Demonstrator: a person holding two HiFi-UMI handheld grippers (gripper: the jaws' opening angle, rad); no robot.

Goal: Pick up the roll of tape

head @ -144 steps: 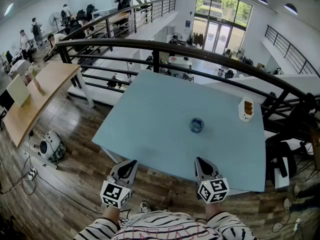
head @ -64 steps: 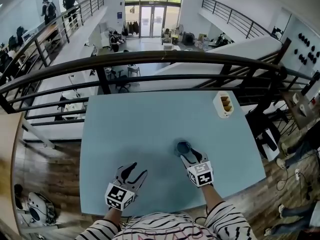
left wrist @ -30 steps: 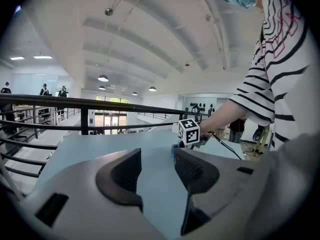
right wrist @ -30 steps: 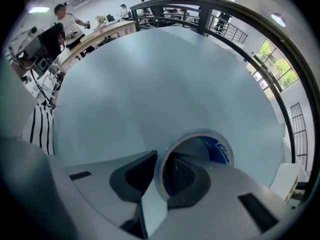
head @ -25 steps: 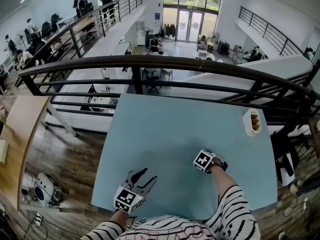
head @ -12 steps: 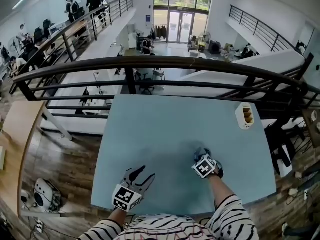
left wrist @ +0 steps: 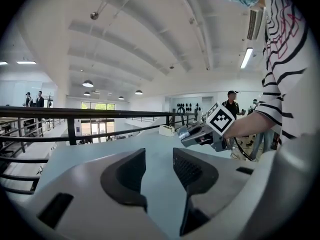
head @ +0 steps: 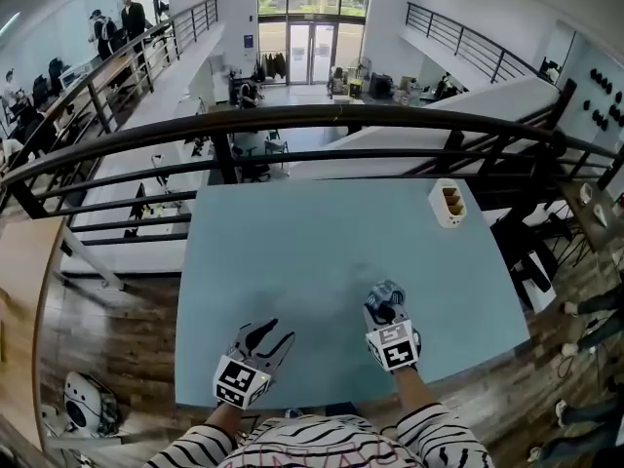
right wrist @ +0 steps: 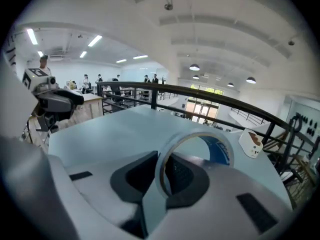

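Note:
The roll of tape (head: 387, 294), a clear ring with a blue inner core, is clamped on edge between the jaws of my right gripper (head: 384, 306), above the light blue table (head: 292, 242) near its front right. In the right gripper view the roll (right wrist: 219, 151) stands upright in the right gripper (right wrist: 162, 167), with the table well below it. My left gripper (head: 265, 331) hovers over the table's front left, open and with nothing in it. In the left gripper view the left gripper (left wrist: 159, 161) looks across at the right gripper (left wrist: 192, 135) carrying the roll (left wrist: 183, 132).
A white socket box (head: 448, 204) lies at the table's far right corner, also visible as a white box (right wrist: 250, 143) ahead of the right gripper. A black railing (head: 322, 120) runs just behind the table, with a drop to a lower floor beyond. Wooden floor borders the left side.
My right gripper has risen off the table with the roll and rolled from lying sideways to upright. The left gripper has drifted slightly and stays open.

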